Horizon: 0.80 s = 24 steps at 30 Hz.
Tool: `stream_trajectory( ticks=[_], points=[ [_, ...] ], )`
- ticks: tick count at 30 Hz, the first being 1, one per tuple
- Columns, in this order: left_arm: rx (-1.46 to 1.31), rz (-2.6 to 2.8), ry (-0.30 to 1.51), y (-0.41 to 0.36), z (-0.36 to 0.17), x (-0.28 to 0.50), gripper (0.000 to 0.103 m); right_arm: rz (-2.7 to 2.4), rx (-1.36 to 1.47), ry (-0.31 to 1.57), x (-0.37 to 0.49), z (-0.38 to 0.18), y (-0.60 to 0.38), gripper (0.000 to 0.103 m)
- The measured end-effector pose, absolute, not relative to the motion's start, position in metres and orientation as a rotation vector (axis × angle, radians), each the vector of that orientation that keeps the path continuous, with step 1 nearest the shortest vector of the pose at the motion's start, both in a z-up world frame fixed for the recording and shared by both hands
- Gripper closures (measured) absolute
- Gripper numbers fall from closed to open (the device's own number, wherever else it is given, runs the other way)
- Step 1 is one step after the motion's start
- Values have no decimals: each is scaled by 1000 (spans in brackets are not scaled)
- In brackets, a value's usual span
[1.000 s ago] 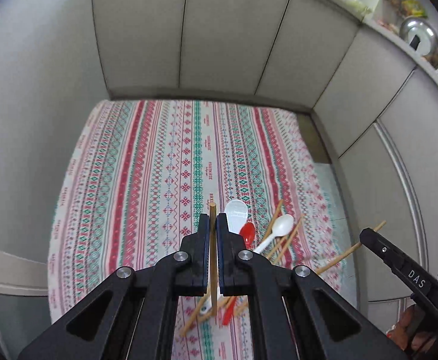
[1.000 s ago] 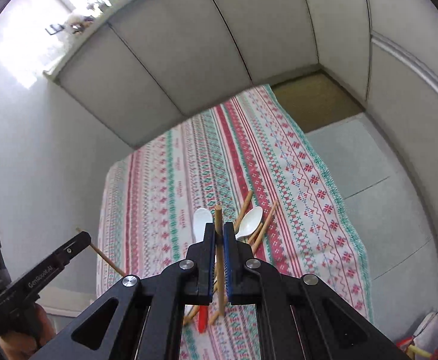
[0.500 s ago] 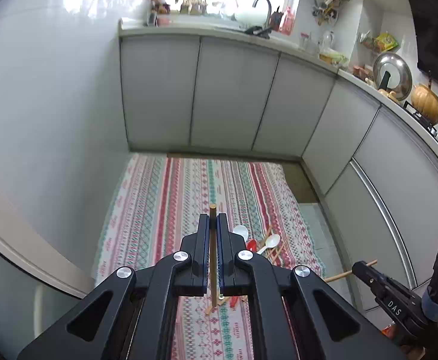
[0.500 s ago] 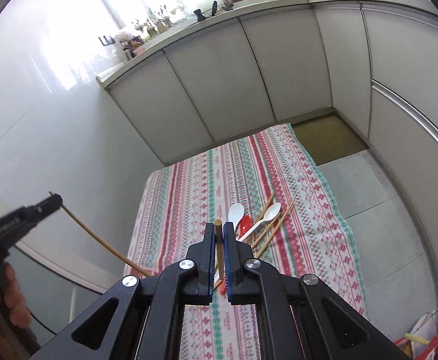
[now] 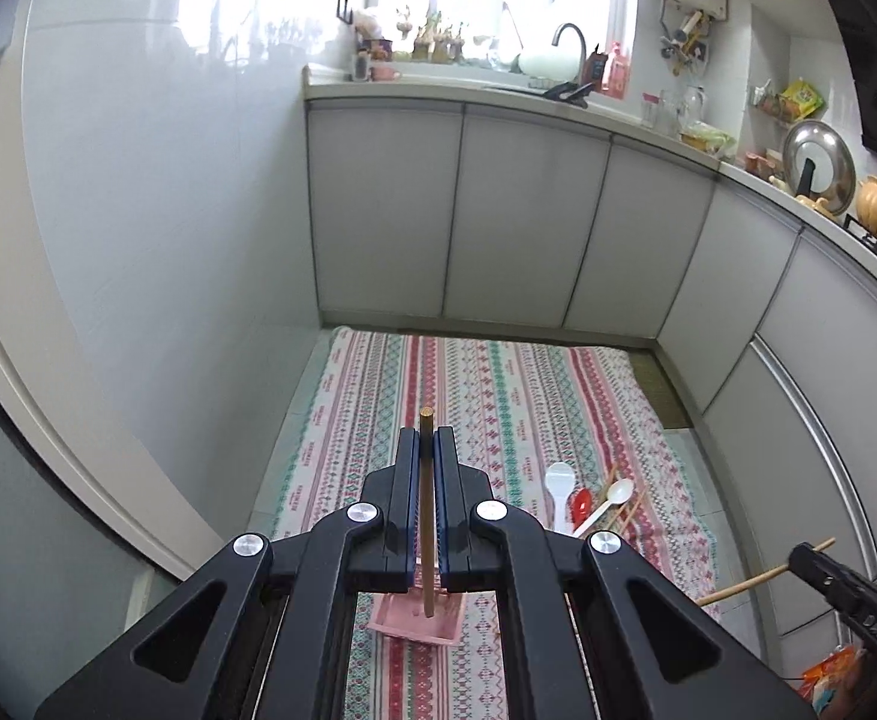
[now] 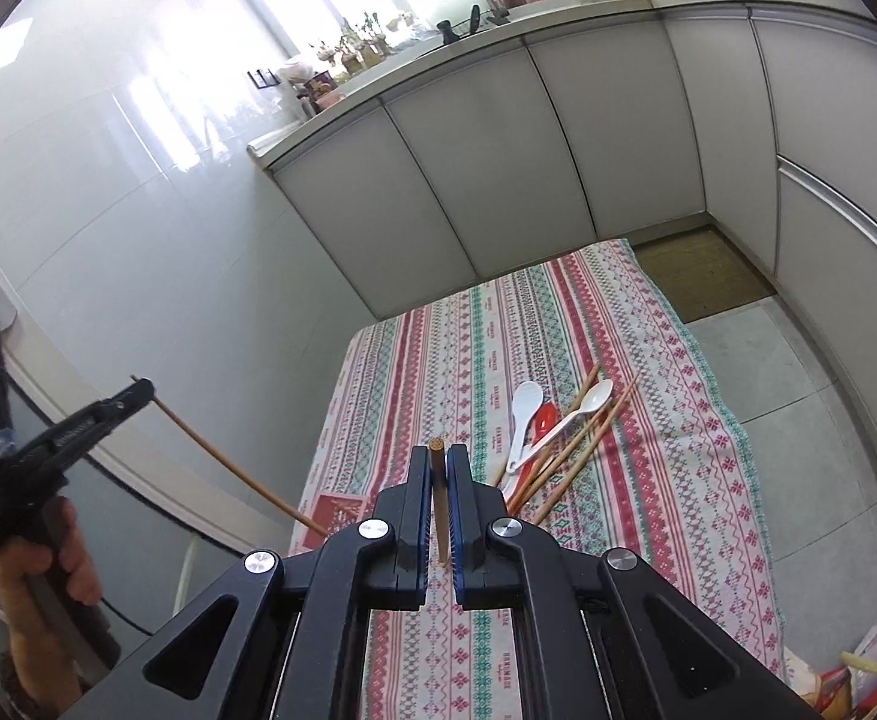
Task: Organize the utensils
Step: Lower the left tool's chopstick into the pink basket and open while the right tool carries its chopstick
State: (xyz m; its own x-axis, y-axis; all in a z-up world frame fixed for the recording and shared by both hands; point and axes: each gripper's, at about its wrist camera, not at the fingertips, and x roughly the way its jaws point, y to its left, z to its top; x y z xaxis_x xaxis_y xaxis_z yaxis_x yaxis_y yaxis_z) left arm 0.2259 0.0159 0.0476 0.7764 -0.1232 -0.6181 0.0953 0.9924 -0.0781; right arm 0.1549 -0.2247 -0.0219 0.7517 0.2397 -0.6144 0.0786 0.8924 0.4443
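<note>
My left gripper (image 5: pixel 426 441) is shut on a wooden chopstick (image 5: pixel 426 504) and holds it high above the striped cloth (image 5: pixel 498 396); its lower end hangs over a pink basket (image 5: pixel 414 621). My right gripper (image 6: pixel 437 457) is shut on another wooden chopstick (image 6: pixel 438 498). The left gripper also shows in the right wrist view (image 6: pixel 132 393), its chopstick (image 6: pixel 228 462) pointing down at the pink basket (image 6: pixel 333 510). A pile of chopsticks (image 6: pixel 576 450), two white spoons (image 6: pixel 525 414) and a red spoon (image 6: pixel 543 420) lies on the cloth.
Grey kitchen cabinets (image 5: pixel 528 216) wall the cloth at the back and right. A white wall (image 5: pixel 138 210) stands on the left. A brown mat (image 6: pixel 696 276) lies past the cloth's far corner. A bag (image 6: pixel 858 672) sits at the lower right.
Both grippers have risen well above the cloth, each with its chopstick. The pile now looks far smaller, and the pink basket has come into view below the left gripper.
</note>
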Motion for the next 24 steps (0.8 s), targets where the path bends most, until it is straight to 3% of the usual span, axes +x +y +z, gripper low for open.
stream_trajectory(
  ticks=[9, 18, 19, 21, 22, 23, 24],
  points=[
    [-50, -128, 735, 15, -10, 251, 99, 113, 436, 738, 163, -25, -206, 98],
    [-47, -163, 761, 6, -29, 261, 97, 129, 422, 746, 169, -23, -196, 98],
    [-42, -159, 767, 5, -29, 260, 94, 129, 419, 745, 170, -22, -194, 98],
    [-34, -162, 775, 5, -28, 257, 75, 133, 412, 741, 170, -20, -192, 98],
    [-31, -163, 771, 6, -27, 254, 57, 136, 410, 739, 170, -18, -191, 98],
    [-28, -158, 762, 7, -26, 249, 46, 139, 410, 735, 170, -17, -190, 98],
    [-29, -155, 750, 9, -23, 243, 44, 143, 410, 731, 169, -16, -189, 98]
  ],
)
